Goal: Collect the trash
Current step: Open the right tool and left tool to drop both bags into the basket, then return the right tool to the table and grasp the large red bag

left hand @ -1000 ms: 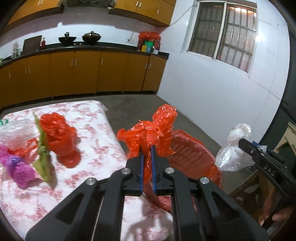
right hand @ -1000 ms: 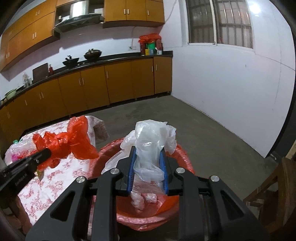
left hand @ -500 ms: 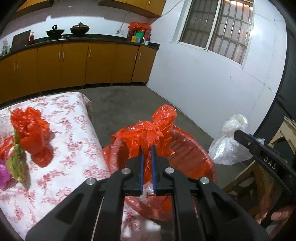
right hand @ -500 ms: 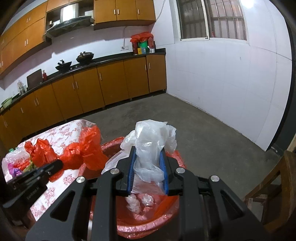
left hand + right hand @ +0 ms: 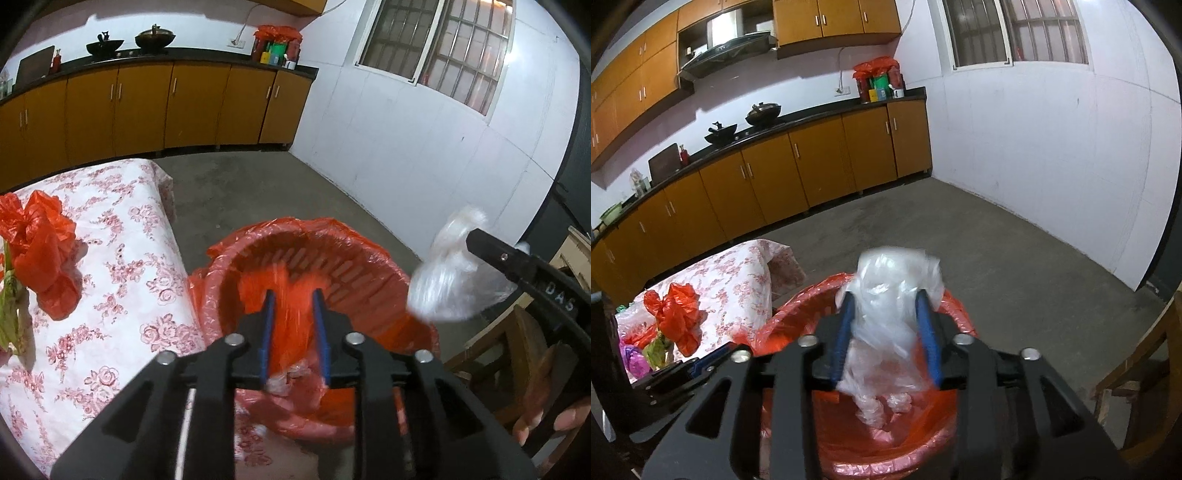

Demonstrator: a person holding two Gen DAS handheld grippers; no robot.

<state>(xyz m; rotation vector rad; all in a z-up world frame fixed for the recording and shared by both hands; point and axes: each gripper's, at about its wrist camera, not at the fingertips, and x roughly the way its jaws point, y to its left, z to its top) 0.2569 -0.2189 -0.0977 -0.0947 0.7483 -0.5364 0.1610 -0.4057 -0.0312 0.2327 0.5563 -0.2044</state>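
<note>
A red basket lined with a red bag (image 5: 373,266) stands on the floor beside the table; it also shows in the right wrist view (image 5: 798,317). My left gripper (image 5: 294,295) is open above it, and a blurred red plastic bag (image 5: 291,295) is dropping between its fingers into the basket. My right gripper (image 5: 886,301) holds a blurred clear plastic bag (image 5: 897,280) over the basket, its jaws parted wider than before; the bag also shows in the left wrist view (image 5: 454,284).
The table with a floral cloth (image 5: 122,258) carries another red bag (image 5: 40,251), green scraps (image 5: 11,310) and a purple bag (image 5: 635,360). A wooden chair (image 5: 517,350) stands at the right. Orange cabinets (image 5: 812,162) line the far wall.
My left gripper opened and let go of the red bag, which is falling into the basket. My right jaws have widened around the clear bag, which is blurred.
</note>
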